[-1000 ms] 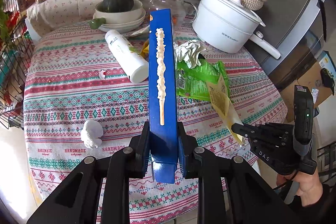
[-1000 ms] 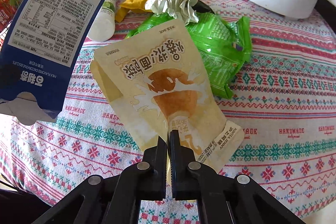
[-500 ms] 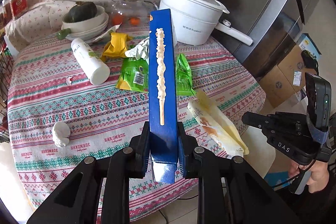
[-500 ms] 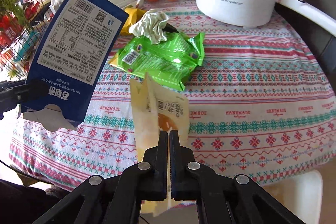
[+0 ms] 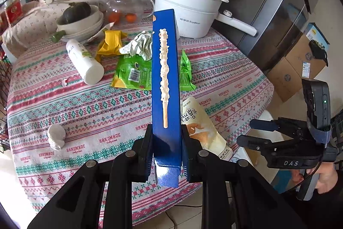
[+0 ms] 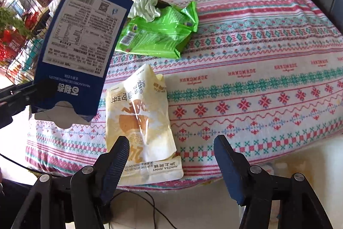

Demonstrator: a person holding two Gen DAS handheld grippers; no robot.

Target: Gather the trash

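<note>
My left gripper (image 5: 167,143) is shut on a tall blue biscuit box (image 5: 165,78), holding it upright above the table's near edge; the box (image 6: 81,42) also fills the left of the right wrist view. My right gripper (image 6: 171,143) is opening, its pads apart and touching nothing. A pale yellow snack bag (image 6: 141,126) lies loose beyond its fingers, hanging over the edge of the tablecloth (image 6: 257,83). The left wrist view shows that bag (image 5: 201,128) right of the box and the right gripper (image 5: 246,131) off the table's edge.
Further in lie a green wrapper (image 5: 133,72), crumpled paper (image 5: 139,44), a bright yellow wrapper (image 5: 109,42), a white bottle (image 5: 85,61) on its side and a white lump (image 5: 56,136). A white pot (image 5: 188,10), bowls and a glass jar stand at the back.
The right jaws have gone from shut on the pale yellow bag to wide apart, and the bag is let go. Both grippers drew back toward the table's near edge; the box stays gripped.
</note>
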